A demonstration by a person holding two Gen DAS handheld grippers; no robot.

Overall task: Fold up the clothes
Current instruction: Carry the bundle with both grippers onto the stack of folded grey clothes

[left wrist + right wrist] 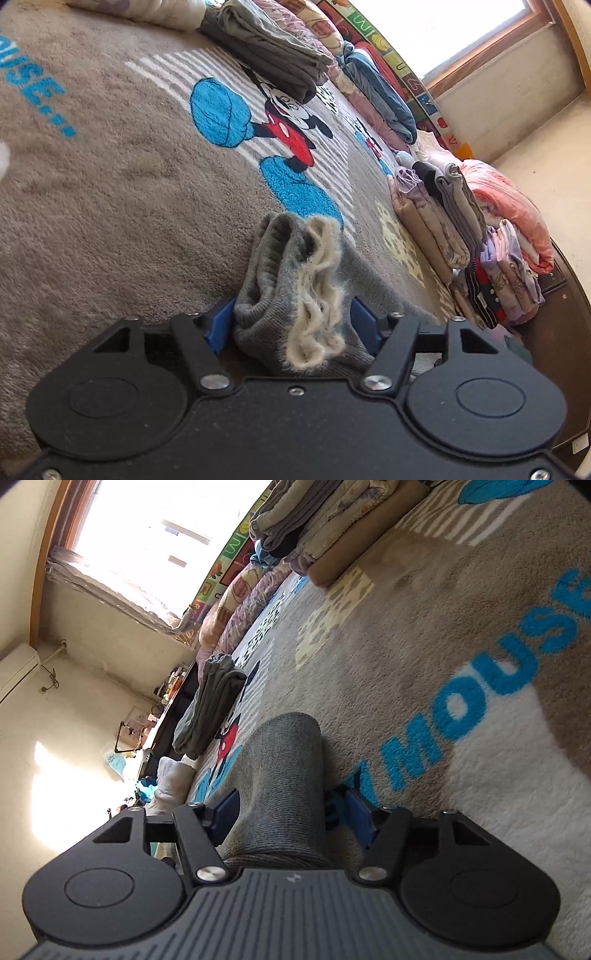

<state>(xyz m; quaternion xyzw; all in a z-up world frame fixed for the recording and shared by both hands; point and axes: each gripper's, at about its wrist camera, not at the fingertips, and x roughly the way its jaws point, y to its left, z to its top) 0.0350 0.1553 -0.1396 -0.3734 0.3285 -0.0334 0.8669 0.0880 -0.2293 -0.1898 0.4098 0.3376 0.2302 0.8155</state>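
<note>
Two claws hold the same grey knit garment [280,295], one at each end, just above the Mickey Mouse rug [110,184]. The left claw [291,325] has its blue pads [218,328] pressed against a bunched edge, where several layers of knit and a cream fleecy lining [317,306] are gathered together. The right claw [284,812] is clamped across a smooth rolled or folded section of the garment [284,775]; its blue pads [225,808] touch the fabric on the left side, while on the right a small gap seems to show, so the grip there looks looser. The garment appears soft, thick and light, with no stiffness; it will sag between the two holds and the lined side may cling to the rug pile. Judgement: the fold is partly made, since layers are already doubled. The best hold is on the full thickness of the doubled edge, not on the fleece alone, which could pull or slip free. Finished folded stacks [443,221] stand near the rug's far edge, and a folded grey pile [273,48] lies well apart beyond the printed figure.
</note>
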